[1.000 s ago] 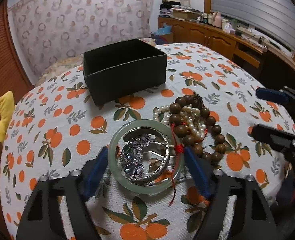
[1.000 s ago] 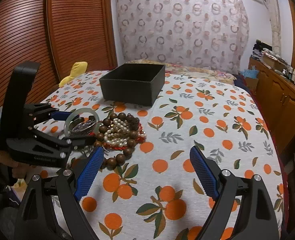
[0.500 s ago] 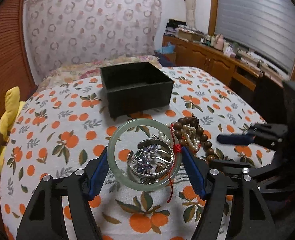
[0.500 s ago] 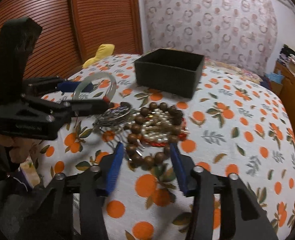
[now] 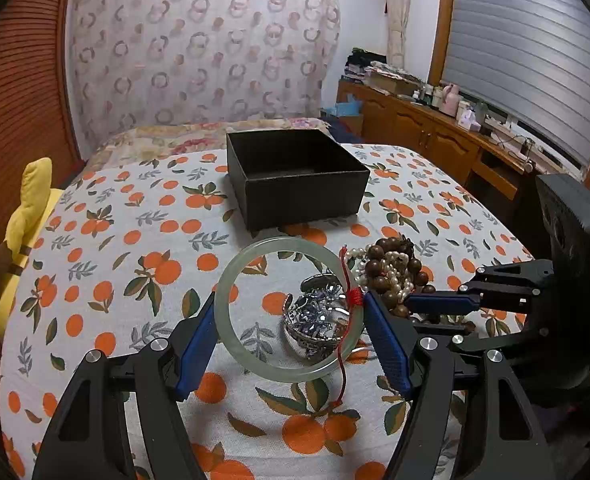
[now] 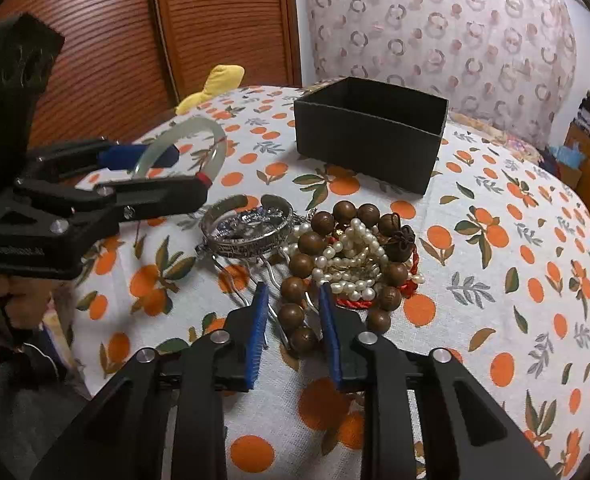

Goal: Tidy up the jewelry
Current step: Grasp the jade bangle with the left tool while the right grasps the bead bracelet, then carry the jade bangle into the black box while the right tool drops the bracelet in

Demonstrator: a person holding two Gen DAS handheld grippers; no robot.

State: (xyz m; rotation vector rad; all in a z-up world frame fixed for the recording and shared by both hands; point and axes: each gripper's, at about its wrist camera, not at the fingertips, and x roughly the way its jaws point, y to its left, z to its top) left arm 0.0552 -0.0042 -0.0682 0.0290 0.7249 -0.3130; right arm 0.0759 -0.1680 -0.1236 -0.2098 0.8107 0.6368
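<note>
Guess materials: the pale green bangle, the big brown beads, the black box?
Bangle: likely jade or glass; translucent, glossy, smooth pale green ring.
Brown beads: look like wood; dark brown, soft sheen, faint grain.
Black box: probably cardboard; matte, thin straight walls, sharp folded corners.

No legible txt; left gripper embossing unreadable.
</note>
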